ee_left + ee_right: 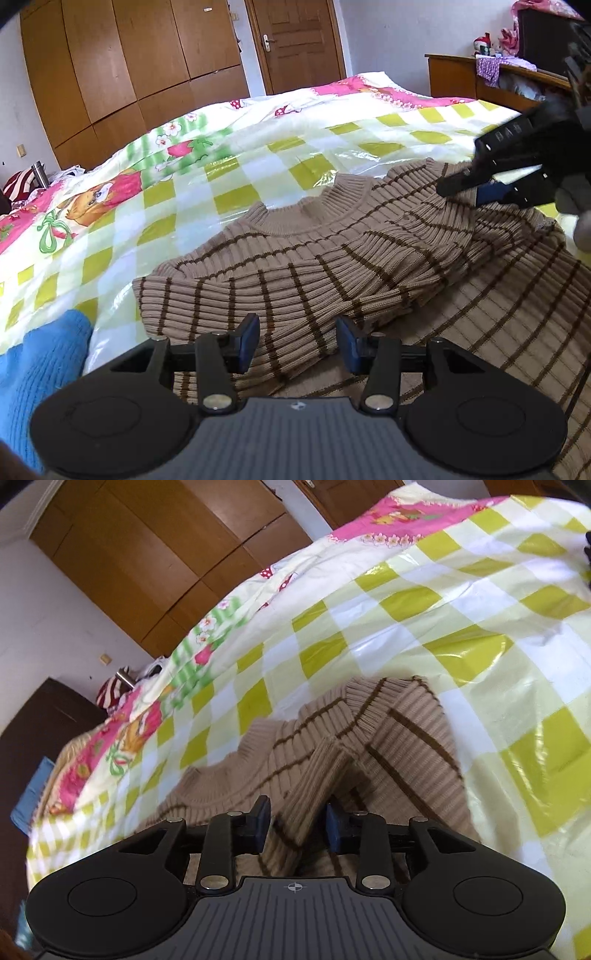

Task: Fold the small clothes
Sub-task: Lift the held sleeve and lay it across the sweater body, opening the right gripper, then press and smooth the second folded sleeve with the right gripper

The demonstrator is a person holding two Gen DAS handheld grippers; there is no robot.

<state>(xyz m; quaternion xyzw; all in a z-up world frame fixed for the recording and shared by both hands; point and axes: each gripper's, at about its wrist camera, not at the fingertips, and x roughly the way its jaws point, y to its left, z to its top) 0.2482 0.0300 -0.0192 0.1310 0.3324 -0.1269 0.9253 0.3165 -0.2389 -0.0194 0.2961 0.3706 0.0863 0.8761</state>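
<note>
Left tongs stand apart over the sweater on the bed. Right tongs gape narrowly around a cuff, not pinching.

Checked bedspread beyond sweater open for passage (blue knit crowds near-left corner).

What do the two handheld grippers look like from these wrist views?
Both look alike: the left gripper and the right gripper have matte black linkage arms with silver pivot screws, dark blue pads on the jaws, round black side discs and a grey ribbed centre plate with a small crosshair mark. The hand holding the right one wears a dark glove.
</note>
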